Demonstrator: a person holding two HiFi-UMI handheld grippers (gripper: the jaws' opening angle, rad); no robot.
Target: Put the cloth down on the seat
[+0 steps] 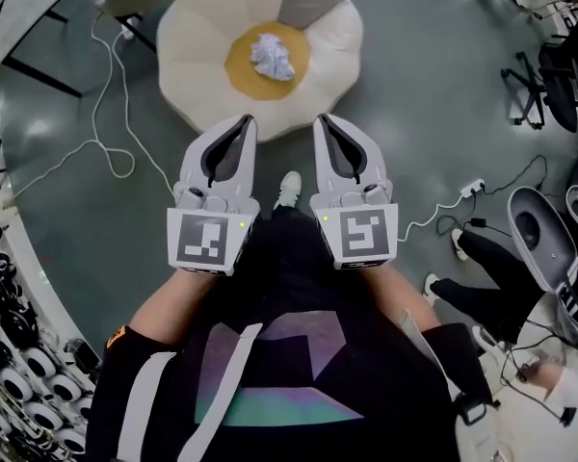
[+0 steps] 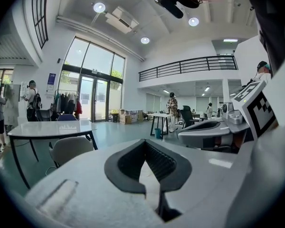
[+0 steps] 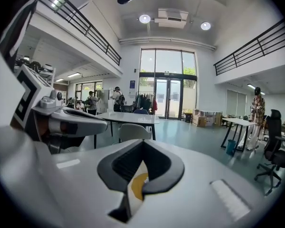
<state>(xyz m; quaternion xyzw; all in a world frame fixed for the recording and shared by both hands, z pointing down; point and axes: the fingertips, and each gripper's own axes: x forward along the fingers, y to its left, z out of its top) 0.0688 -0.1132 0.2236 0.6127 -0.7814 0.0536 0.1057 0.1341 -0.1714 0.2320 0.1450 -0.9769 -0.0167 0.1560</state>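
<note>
The cloth, a crumpled pale wad, lies on the round yellow centre of the flower-shaped seat, ringed by its cream petals and touched by neither tool. It is bunched into a rough ball, so no long axis can be read from it.

From there the scene runs back toward the person. The left gripper and the right gripper are held side by side close to the body, over the seat's near edge in the head view, both pointing forward at the seat. The cloth sits ahead of them, between their two lines, a shade closer to the left one.

Each gripper's jaws are pressed together with nothing clamped. Through the small gap behind the left tips only cream cushion shows; through the right gap, a patch of the yellow centre.

Judged from how things lie, the task looks complete: the cloth is down on the seat and both tools are empty. Any further reach for it would have to go forward and down, with the jaws parted first.

Around the seat, a white cable snakes over the grey floor, and a white shoe shows between the two grippers.
</note>
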